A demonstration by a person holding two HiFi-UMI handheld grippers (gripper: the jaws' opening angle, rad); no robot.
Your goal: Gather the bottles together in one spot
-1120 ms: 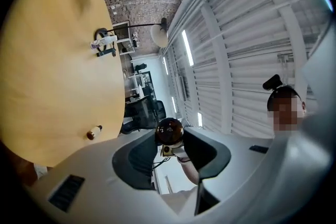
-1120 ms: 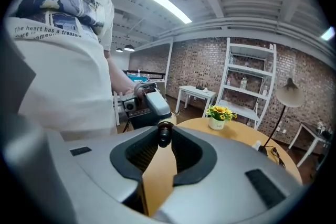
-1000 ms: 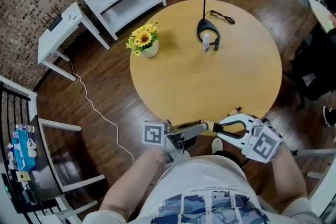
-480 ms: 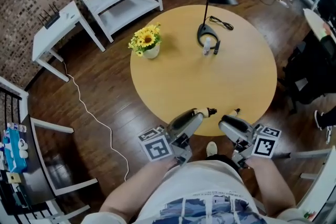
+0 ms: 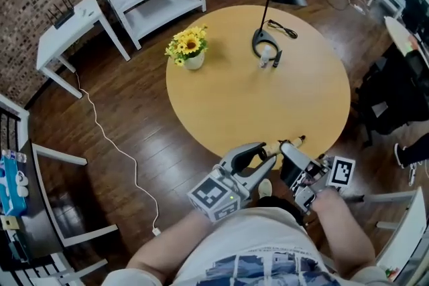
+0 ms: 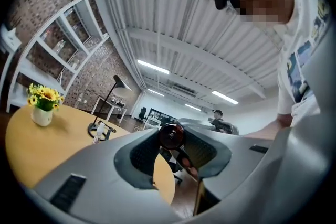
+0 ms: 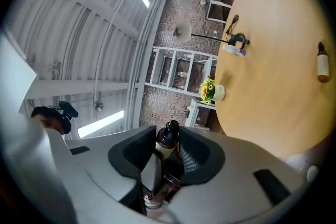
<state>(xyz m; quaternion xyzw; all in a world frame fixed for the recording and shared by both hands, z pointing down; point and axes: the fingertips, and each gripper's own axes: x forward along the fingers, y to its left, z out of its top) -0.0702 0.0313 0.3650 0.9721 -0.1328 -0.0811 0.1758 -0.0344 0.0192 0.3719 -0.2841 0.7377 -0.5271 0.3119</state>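
At near table (image 5: 255, 97) edge: left gripper (image 5: 267, 156) pinches red-capped bottle (image 6: 171, 135); right gripper (image 5: 289, 149) just closed tighter on brown bottle (image 7: 167, 140).

Nothing legible, no word, number or brand, shows in any view. The left cube (image 5: 216, 196) on the left gripper (image 5: 267, 156) and the right cube (image 5: 340, 171) on the right gripper (image 5: 288, 146) each carry a black-and-white square marker pattern, not letters. The shirt (image 5: 268, 266) bears a blue print, too blurred to read. The brown bottle (image 7: 167, 140) clamped in the right gripper and the lying bottle (image 7: 322, 65) on the table (image 7: 273, 60) wear pale labels, too small to make out. The dark-capped bottle (image 6: 171, 135) gripped by the left gripper shows only its cap end.
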